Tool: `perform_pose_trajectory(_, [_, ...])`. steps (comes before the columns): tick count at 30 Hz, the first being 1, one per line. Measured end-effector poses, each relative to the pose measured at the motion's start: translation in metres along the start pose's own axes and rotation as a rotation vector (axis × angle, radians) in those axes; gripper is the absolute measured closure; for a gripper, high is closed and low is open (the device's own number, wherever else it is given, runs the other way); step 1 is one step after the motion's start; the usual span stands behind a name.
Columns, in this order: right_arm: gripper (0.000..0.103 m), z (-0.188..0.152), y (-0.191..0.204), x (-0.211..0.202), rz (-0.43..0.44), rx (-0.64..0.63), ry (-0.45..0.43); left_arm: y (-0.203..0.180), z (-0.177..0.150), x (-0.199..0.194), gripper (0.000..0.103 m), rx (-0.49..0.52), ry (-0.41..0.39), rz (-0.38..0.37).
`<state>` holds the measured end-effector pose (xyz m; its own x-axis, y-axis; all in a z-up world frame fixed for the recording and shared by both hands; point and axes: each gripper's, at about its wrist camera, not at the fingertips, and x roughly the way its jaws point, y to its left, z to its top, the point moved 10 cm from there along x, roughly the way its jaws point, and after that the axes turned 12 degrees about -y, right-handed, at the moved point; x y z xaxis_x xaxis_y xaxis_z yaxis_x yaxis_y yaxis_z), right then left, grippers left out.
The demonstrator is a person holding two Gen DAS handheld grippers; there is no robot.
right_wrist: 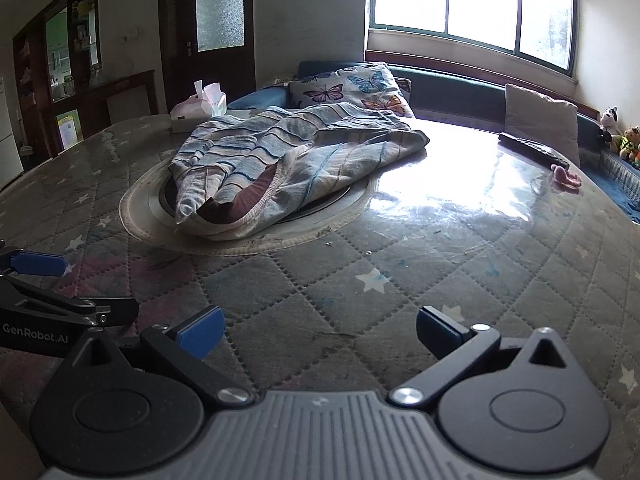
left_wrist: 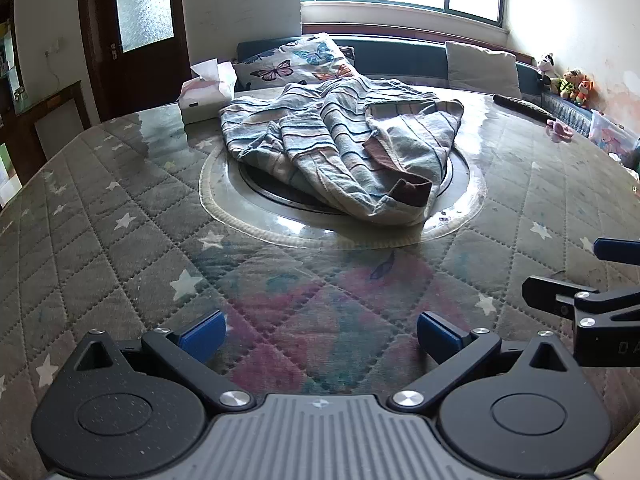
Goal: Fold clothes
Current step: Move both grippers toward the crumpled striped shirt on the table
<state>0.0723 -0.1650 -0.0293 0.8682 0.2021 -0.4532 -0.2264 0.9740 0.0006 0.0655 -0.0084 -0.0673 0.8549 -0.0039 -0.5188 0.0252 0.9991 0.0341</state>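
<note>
**Left wrist view: both claws spread wide, striped garment untouched at the table's centre**

Left wrist view shows the left gripper (left_wrist: pixel 318 334) with its blue pads (left_wrist: pixel 202 334) spread wide and nothing between them, tilted down toward the quilted, star-printed table cover (left_wrist: pixel 120 240). The right gripper (right_wrist: pixel 320 332) is likewise spread wide and empty, low over the same cover. Each claw shows at the edge of the other's view, so the two sit side by side at the near rim, well short of the garment.

Between the claws and the round centre plate (left_wrist: pixel 256 216) lies a broad bare stretch of glossy cover, with more bare cover to either side of the plate.

The striped garment (left_wrist: pixel 340 136) lies crumpled on the plate, overhanging its rim. Its long axis runs from the far side of the plate toward the near side, with a brown cuff (left_wrist: pixel 414 194) at the near end, pointing toward the claws.

Beyond the plate on the left stands a tissue box (left_wrist: pixel 206 96); on the far right are a dark remote (left_wrist: pixel 520 105) and a small pink object (left_wrist: pixel 562 131), both well apart from the garment.
</note>
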Motion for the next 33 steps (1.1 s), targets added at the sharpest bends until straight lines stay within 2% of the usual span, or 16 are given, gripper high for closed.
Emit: perform_pose_trajectory(33, [0.0,0.0004,0.0038,0.0055,0.026,-0.001,0.011,-0.0038,0.0064,0.0032,0.0,0.016,0.002,0.005])
